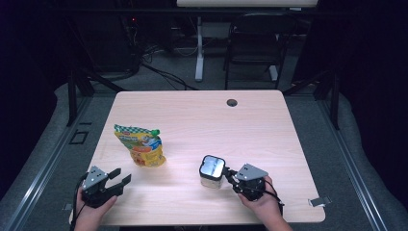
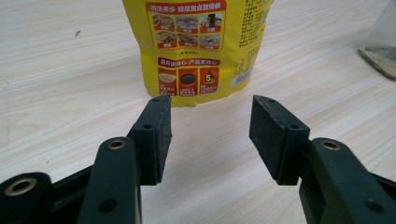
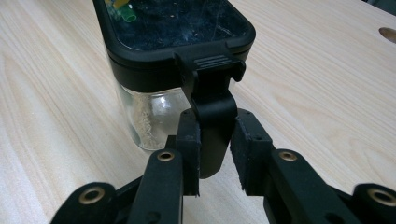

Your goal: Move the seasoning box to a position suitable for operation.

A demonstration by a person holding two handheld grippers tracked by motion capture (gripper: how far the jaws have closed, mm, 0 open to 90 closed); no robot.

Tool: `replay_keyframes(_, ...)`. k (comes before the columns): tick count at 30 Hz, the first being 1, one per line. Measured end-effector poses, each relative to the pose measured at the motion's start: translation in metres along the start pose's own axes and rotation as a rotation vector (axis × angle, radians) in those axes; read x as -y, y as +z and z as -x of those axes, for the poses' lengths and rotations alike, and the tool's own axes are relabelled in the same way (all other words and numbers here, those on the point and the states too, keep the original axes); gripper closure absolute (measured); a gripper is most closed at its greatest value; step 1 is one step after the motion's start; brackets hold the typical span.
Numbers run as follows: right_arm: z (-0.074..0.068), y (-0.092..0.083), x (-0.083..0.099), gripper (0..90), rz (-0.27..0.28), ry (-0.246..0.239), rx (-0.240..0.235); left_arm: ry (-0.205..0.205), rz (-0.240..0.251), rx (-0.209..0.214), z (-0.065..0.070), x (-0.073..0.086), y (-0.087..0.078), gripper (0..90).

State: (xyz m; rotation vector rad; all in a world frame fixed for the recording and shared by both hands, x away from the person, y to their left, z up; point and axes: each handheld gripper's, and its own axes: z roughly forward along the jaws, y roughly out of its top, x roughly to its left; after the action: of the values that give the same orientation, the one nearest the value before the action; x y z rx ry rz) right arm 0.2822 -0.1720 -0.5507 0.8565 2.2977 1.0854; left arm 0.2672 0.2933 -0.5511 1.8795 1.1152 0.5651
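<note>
At the lower left of the high view the left gripper (image 1: 121,179) waits with jaws apart, empty, aimed at the soft yellow pouch (image 1: 140,146) standing left of centre on the counter (image 1: 250,125). Right of centre sits the glass jar (image 1: 211,171), rigid, breakable and probably light. The right gripper (image 3: 213,151) has closed around its black lid latch (image 3: 211,121), the sensible handle, though a small gap shows at one pad.
</note>
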Motion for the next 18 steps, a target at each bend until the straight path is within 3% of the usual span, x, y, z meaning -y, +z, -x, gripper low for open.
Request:
replay_keyframes(4, 0.0, 0.0, 0.0, 73.7, -0.002, 0.002, -0.018, 0.003, -0.008, 0.003, 0.0, -0.001, 0.0, 49.0)
replay_keyframes(18, -0.011, 0.001, -0.002, 73.7, -0.001, -0.066, -0.128, 0.004, -0.009, 0.003, 0.001, -0.001, 0.0, 49.0)
